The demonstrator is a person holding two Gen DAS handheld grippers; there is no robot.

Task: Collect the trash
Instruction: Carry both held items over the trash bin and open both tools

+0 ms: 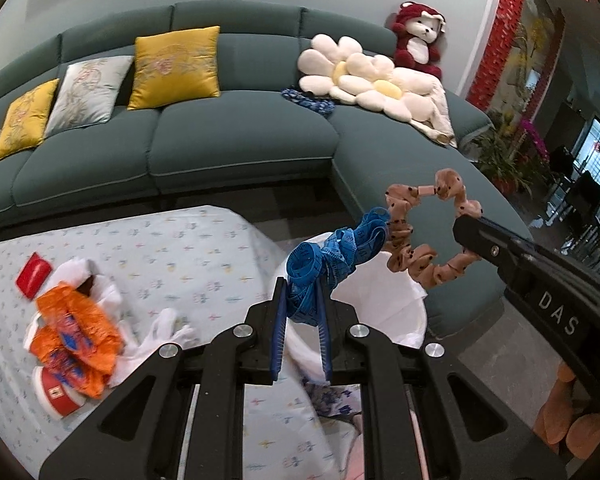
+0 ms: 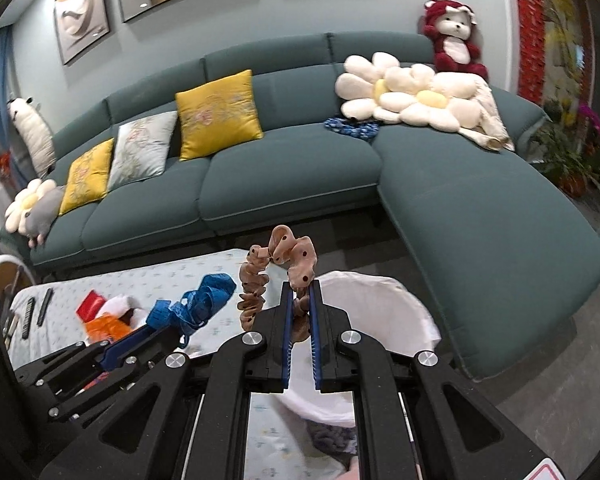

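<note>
My left gripper [image 1: 302,286] is shut on a crumpled blue measuring tape [image 1: 332,254] and holds it above the near rim of a bin lined with a white bag [image 1: 380,300]. My right gripper [image 2: 301,290] is shut on a brown polka-dot scrunchie [image 2: 278,272], also held above the bin [image 2: 380,308]. The scrunchie [image 1: 424,236] and the right gripper [image 1: 466,236] show at the right in the left wrist view; the tape [image 2: 196,304] and the left gripper [image 2: 148,334] show at the left in the right wrist view.
A table with a pale patterned cloth [image 1: 160,248] holds an orange wrapper [image 1: 76,328], white plastic [image 1: 156,336], a red card [image 1: 34,274] and a red-and-white cup [image 1: 56,394]. A green sofa [image 2: 300,168] with cushions stands behind. Remotes [image 2: 36,312] lie at the table's left.
</note>
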